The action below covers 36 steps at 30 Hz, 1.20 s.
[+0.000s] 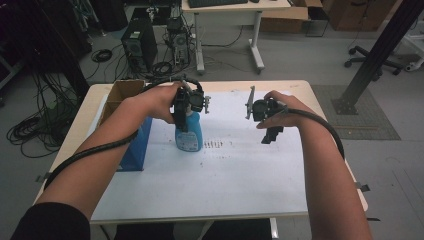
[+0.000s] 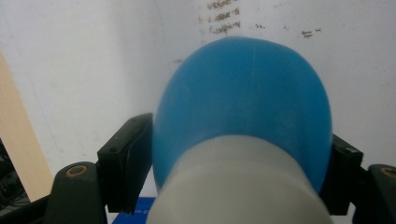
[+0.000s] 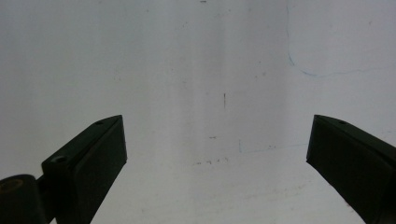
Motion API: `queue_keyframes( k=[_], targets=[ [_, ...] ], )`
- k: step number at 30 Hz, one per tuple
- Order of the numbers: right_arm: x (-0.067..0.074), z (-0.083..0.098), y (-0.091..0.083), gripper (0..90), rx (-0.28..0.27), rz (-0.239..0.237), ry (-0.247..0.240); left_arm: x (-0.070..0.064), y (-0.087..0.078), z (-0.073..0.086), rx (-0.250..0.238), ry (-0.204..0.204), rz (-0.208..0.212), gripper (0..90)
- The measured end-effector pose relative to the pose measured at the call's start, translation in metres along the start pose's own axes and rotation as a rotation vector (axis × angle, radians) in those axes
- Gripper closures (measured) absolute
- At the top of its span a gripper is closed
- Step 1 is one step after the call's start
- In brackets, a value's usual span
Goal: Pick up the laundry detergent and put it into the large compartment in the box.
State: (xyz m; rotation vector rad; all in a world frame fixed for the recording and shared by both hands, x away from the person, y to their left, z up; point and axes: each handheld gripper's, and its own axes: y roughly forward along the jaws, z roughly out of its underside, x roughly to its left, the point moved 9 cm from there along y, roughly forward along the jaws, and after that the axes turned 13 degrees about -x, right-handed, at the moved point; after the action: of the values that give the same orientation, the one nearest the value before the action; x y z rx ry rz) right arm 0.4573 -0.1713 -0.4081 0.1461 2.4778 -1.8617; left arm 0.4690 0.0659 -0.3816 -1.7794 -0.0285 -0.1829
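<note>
High view, table: a pale wooden table (image 1: 300, 87) carries a white sheet (image 1: 225, 175) that covers most of its top.
High view, bottle: a blue bottle (image 1: 189, 134) stands upright on the sheet, left of the middle, with a label on its near face.
High view, box: a cardboard box (image 1: 120, 92) with a blue side sits at the table's left edge, just beside the bottle.
High view, marks: a short row of dark marks (image 1: 214, 144) lies on the sheet, just right of the bottle's base.
High view, left gripper: the left gripper (image 1: 186, 107) points down over the bottle's top; the left hand (image 1: 155, 102) wraps it from the left, forearm reaching in from the lower left.
High view, right gripper: the right gripper (image 1: 270, 135) hangs above bare sheet, well apart from the bottle; the right hand (image 1: 282, 112) holds it with the wrist bent inward, cable looping over the forearm.
High view, floor: computer towers, cables, a desk and an office chair stand beyond the table.
Left gripper view, grip: the jaws press both sides of the bottle (image 2: 243, 107), blue body above a pale grey neck, clamped between them.
Left gripper view, extra: the dark marks (image 2: 224, 21) show close up on the sheet (image 2: 84, 70).
Right gripper view, jaws: the two black jaws stand wide apart with nothing between them.
Right gripper view, extra: faint scuffs and a thin blue pen curve show on the sheet (image 3: 196, 70).
</note>
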Motion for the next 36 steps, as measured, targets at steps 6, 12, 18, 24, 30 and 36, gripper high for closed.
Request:
queue_keyframes(
  k=[6, 12, 18, 24, 30, 36],
  targets=[
    [0.0, 0.0, 0.002, 4.8, 0.001, -0.003, 0.0, -0.002, 0.0, -0.001, 0.002, -0.003, 0.023, 33.2],
    [0.001, 0.001, 0.003, 4.8, 0.003, -0.006, 0.001, -0.002, 0.0, -0.001, 0.008, -0.008, 0.028, 34.5],
    [0.001, 0.001, 0.002, 4.8, 0.003, -0.004, 0.0, -0.002, -0.001, -0.003, -0.003, -0.054, 0.055, 35.5],
    [0.002, 0.003, -0.001, 4.8, 0.007, 0.0, 0.002, -0.003, -0.005, 0.001, -0.022, -0.093, 0.063, 37.5],
    [0.006, 0.001, -0.003, 4.9, 0.009, 0.001, -0.005, 0.001, -0.007, 0.009, 0.035, -0.072, -0.008, 37.7],
    [0.006, 0.002, -0.007, 4.9, 0.009, 0.008, -0.004, -0.001, -0.014, 0.012, 0.057, -0.082, -0.003, 37.8]
  ],
)
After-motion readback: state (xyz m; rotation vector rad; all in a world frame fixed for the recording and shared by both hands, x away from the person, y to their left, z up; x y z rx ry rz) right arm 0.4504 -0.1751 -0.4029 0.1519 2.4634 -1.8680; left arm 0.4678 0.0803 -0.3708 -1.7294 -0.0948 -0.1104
